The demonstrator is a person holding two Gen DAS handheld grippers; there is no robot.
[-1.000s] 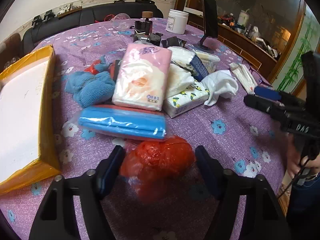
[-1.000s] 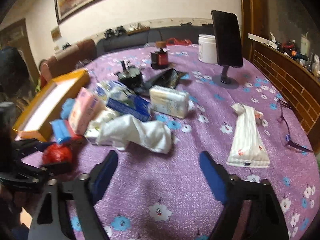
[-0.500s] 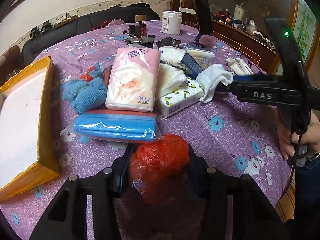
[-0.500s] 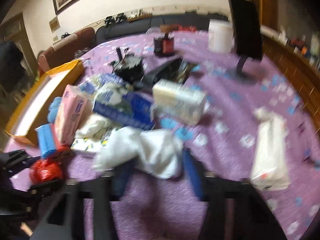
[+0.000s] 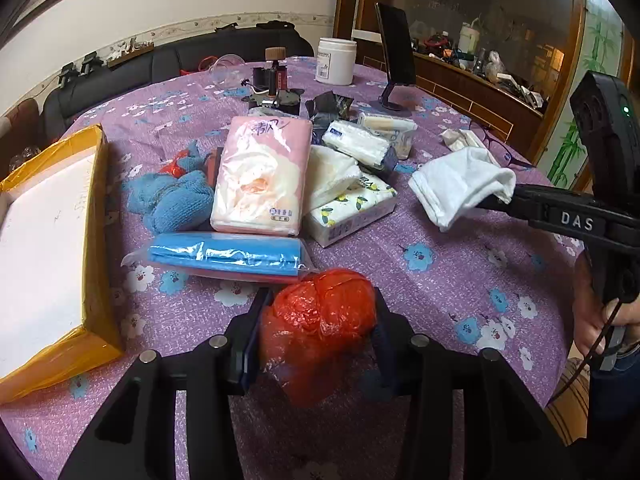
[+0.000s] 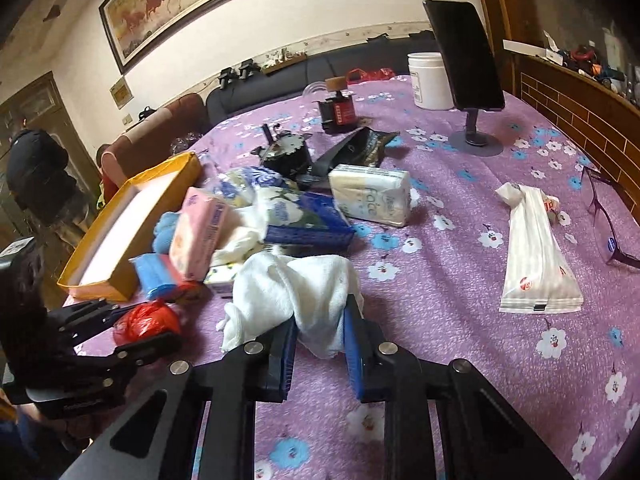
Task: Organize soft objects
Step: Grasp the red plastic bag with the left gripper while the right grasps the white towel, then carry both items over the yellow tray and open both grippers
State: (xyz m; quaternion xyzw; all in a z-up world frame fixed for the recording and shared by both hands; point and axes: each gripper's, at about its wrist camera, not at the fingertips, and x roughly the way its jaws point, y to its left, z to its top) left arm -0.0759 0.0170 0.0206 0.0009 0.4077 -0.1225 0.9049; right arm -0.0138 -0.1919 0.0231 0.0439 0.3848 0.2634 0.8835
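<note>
A crumpled red plastic bag (image 5: 320,328) sits between the pads of my left gripper (image 5: 318,320), whose jaws are closing and press on both its sides. My right gripper (image 6: 320,332) is closing on a white cloth (image 6: 288,288); its pads pinch one end, and the cloth (image 5: 460,184) hangs slightly off the purple tablecloth in the left wrist view. A yellow box (image 5: 96,240) with a white inside lies at the left. Beside it are a pink tissue pack (image 5: 260,176), a blue cloth (image 5: 172,200), a blue wrapped roll (image 5: 228,256) and a lemon-print tissue pack (image 5: 352,212).
A long white tissue pack (image 6: 536,256) and purple glasses (image 6: 608,224) lie at the right. A phone on a stand (image 6: 468,56), a white jar (image 6: 426,80) and small black devices (image 6: 288,152) stand at the back. A person (image 6: 36,172) stands far left.
Both grippers went from wide open to closed. The left closed on the red bag. The right moved forward to the white cloth, closed on it and raised its end.
</note>
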